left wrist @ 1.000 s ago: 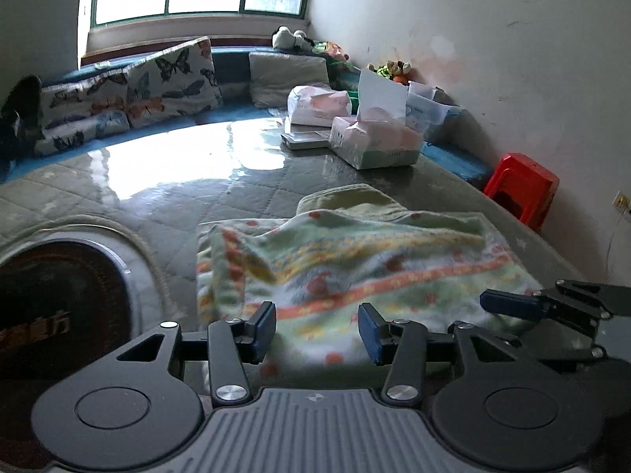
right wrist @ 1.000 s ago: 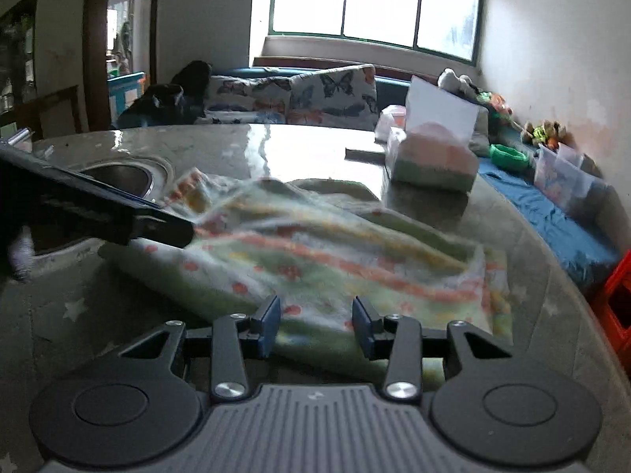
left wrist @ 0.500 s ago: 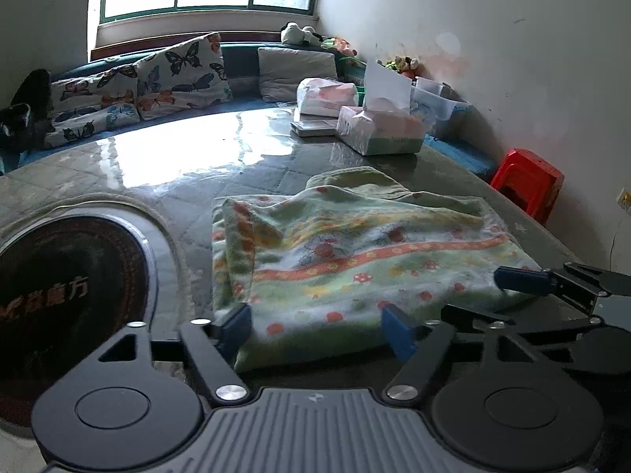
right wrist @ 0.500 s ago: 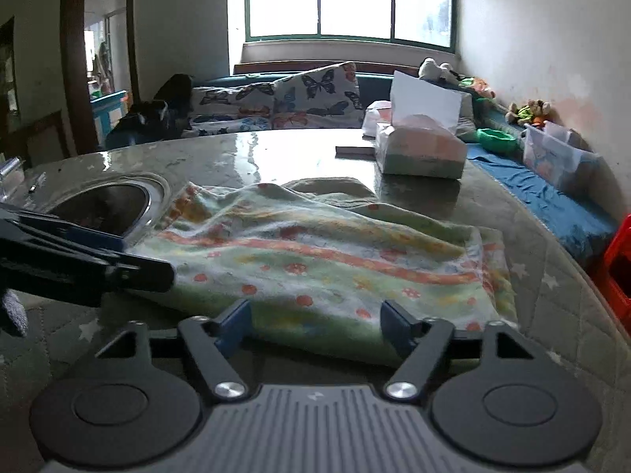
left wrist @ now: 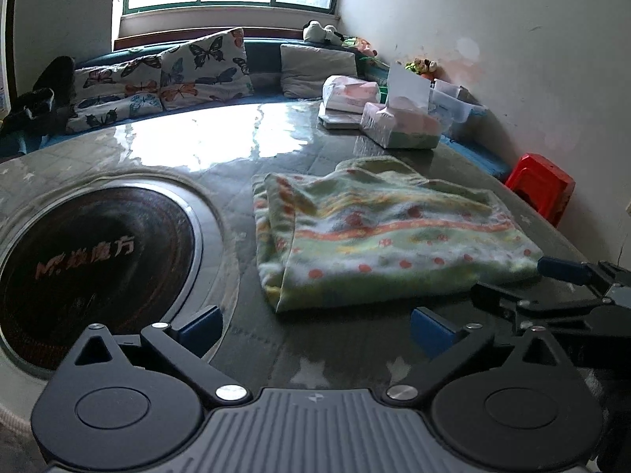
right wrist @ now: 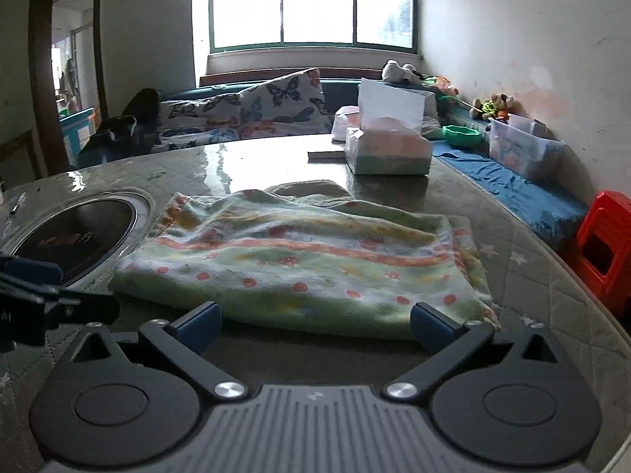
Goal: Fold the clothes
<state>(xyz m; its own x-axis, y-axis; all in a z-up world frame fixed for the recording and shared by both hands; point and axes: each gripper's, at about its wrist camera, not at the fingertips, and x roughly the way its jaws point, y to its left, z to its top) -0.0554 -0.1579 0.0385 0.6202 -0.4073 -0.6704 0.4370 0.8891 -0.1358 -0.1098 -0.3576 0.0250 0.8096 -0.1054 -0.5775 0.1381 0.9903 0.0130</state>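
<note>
While the round table (left wrist: 276, 149) takes up most of the room, its glossy quilted cover catches the window light, and a dark round hotplate (left wrist: 90, 268) is set into it on the left side. Beyond the table a blue bench runs under the window, with butterfly cushions (right wrist: 276, 106) leaning against the back. On the table lies the folded cloth (left wrist: 378, 232), green with orange stripes and red dots, doubled over with its fold toward the hotplate and its layered edges toward the red stool (right wrist: 603, 248) by the wall. A tissue box (right wrist: 388, 149) stands past the cloth, well apart from it, with a white sheet sticking up out of it. The left gripper (left wrist: 315, 327) hangs just short of the cloth's near edge, its blue-tipped fingers (left wrist: 199, 325) spread wide and holding nothing. The right gripper (right wrist: 315, 325) sits low at the near edge as well, toward the cloth's right end, fingers (right wrist: 432, 325) likewise spread wide and empty, the cloth lying just beyond their tips.
</note>
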